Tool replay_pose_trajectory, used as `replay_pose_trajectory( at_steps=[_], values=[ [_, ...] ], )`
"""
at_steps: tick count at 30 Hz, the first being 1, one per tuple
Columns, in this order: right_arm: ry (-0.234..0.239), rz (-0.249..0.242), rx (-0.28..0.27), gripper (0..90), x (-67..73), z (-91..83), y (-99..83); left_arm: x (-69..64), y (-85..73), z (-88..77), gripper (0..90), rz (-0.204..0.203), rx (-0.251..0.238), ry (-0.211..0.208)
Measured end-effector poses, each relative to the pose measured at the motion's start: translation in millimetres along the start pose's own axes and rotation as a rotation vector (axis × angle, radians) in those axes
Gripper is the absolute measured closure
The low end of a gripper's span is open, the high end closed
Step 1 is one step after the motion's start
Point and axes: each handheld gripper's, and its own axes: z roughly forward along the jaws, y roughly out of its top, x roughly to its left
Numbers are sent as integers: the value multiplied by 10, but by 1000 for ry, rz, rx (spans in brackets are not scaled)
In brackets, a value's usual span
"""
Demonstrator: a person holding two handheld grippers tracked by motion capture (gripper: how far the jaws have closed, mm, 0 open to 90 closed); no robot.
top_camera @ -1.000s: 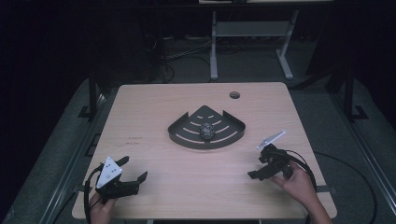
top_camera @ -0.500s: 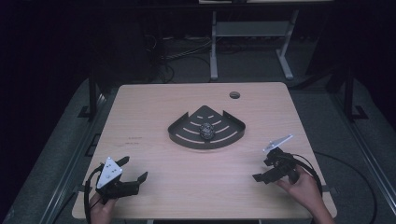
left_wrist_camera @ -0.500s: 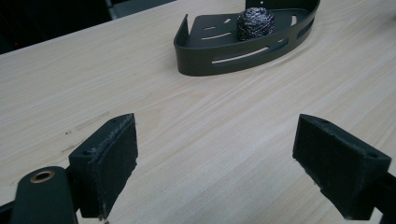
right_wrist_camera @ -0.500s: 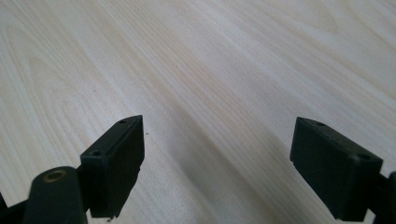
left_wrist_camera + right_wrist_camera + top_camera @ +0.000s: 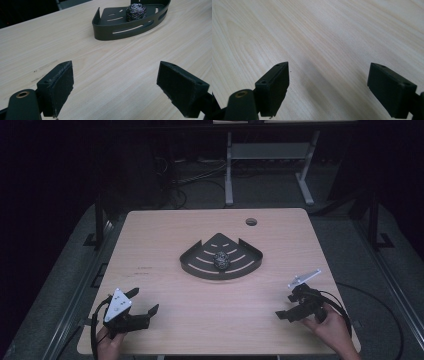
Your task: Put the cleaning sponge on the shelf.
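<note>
A dark fan-shaped tray (image 5: 192, 262) sits mid-table with a steel-wool scourer (image 5: 220, 260) lying in it. My left gripper (image 5: 143, 301) rests open near the front left corner, nothing between its pads. It points at the tray (image 5: 105, 32) and the scourer (image 5: 136, 11), which are well ahead of its jaws (image 5: 122, 87). My right gripper (image 5: 287, 306) is open near the front right, held by a hand, and is far from the tray. In the right gripper view the gripper (image 5: 328, 87) has bare wood between its spread jaws.
The wooden table (image 5: 165, 235) has a round cable hole (image 5: 251, 222) at the back right. Bare wood lies all around the tray. A white metal frame (image 5: 229, 175) and cables stand on the dark floor beyond the far edge.
My right gripper has drifted a little right and back toward the front edge, still open. The left gripper, tray and scourer have not moved.
</note>
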Motion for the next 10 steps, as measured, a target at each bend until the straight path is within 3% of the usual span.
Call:
replay_pose_trajectory(
  at_steps=[6,10],
  values=[
    [-5,3,-11,171,8,-13,-61,-3,0,-20,133,2,-13,7],
    [-14,-9,-48,169,58,-35,-104,0,-7,-14,133,1,-5,7]
  ],
)
